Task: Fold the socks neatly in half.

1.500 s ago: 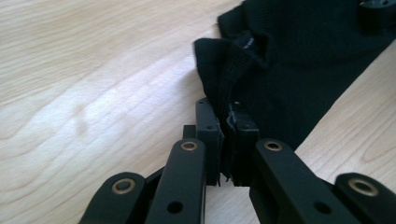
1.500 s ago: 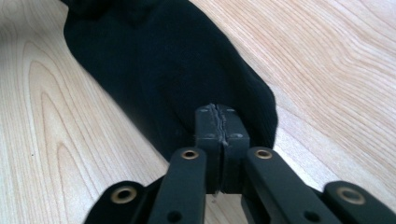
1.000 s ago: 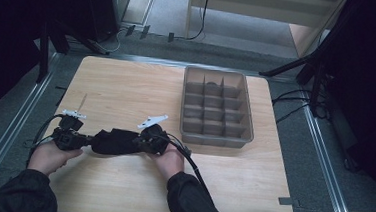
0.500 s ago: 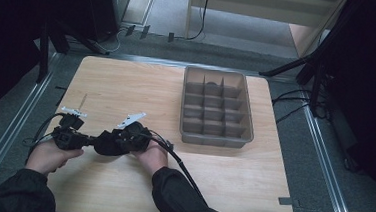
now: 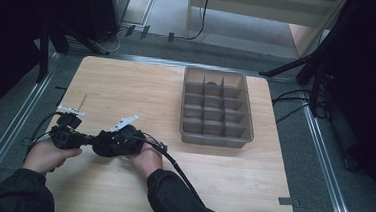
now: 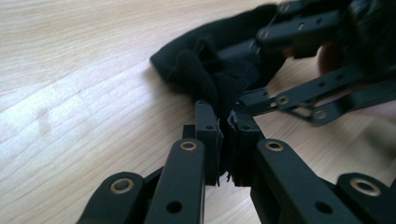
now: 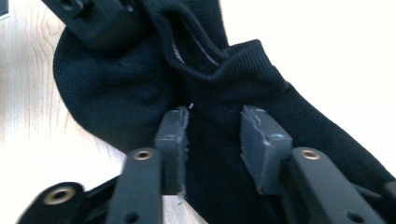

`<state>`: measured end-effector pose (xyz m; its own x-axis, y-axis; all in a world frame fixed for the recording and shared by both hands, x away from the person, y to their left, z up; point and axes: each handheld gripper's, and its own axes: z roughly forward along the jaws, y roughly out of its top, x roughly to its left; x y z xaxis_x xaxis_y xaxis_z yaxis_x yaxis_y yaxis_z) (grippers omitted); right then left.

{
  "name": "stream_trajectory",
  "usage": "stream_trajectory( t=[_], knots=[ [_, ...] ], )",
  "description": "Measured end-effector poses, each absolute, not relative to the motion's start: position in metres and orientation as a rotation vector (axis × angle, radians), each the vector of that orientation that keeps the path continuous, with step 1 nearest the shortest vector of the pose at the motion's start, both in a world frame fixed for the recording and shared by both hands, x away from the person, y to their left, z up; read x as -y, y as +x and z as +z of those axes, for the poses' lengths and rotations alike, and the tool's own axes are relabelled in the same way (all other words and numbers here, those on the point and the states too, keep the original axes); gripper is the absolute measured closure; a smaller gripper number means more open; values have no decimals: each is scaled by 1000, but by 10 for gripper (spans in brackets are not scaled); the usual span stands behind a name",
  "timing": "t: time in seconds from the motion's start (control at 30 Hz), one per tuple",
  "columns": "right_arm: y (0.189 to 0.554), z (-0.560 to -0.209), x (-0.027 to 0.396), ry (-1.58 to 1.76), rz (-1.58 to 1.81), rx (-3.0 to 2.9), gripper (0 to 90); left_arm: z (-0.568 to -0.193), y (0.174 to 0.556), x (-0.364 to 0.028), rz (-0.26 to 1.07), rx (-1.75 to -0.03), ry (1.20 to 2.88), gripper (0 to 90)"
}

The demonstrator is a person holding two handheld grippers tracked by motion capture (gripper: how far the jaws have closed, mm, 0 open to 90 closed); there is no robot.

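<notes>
A black sock [image 5: 102, 144] lies bunched on the wooden table [image 5: 142, 90] at the front left, between my two grippers. My left gripper [image 6: 224, 123] is shut on an edge of the sock [image 6: 210, 70], with fabric pinched between its pads. In the high view the left gripper [image 5: 79, 139] sits just left of the sock. My right gripper [image 7: 212, 116] has just been opening: its jaws stand apart over the sock [image 7: 116, 93], with fabric lying in the gap and the pads [image 7: 172, 137] off it. The right gripper [image 5: 104, 141] comes at the sock from the right.
A grey-brown compartment tray [image 5: 216, 140] stands at the back right of the table. Cables trail from both grippers across the table's front. Metal rails [image 5: 322, 160] run along the table's sides, and dark stands and cables stand beyond them.
My right hand has moved left toward the left gripper, bunching the sock shorter. The right jaws have come apart. The left hand has stayed put.
</notes>
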<state>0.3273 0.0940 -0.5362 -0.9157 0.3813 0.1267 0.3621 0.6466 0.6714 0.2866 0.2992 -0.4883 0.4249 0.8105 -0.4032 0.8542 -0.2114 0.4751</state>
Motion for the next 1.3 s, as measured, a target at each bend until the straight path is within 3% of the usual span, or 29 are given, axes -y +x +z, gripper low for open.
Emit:
stream_trajectory(
  t=[0.27, 0.5, 0.8, 1.3],
  knots=[
    [334, -514, -75, 664, 1218, -2798, 591, -487, 285, -303, -101, -1399, 2016, 840],
    [344, -503, -56, 668, 1202, -2777, 673, -486, 285, -306, -113, -1406, 2009, 836],
    [353, -521, -46, 722, 1113, -2792, 674, -488, 286, -308, -135, -1417, 2014, 834],
    [342, -534, -65, 675, 1080, -2793, 638, -477, 285, -312, -142, -1426, 1952, 831]
  ],
)
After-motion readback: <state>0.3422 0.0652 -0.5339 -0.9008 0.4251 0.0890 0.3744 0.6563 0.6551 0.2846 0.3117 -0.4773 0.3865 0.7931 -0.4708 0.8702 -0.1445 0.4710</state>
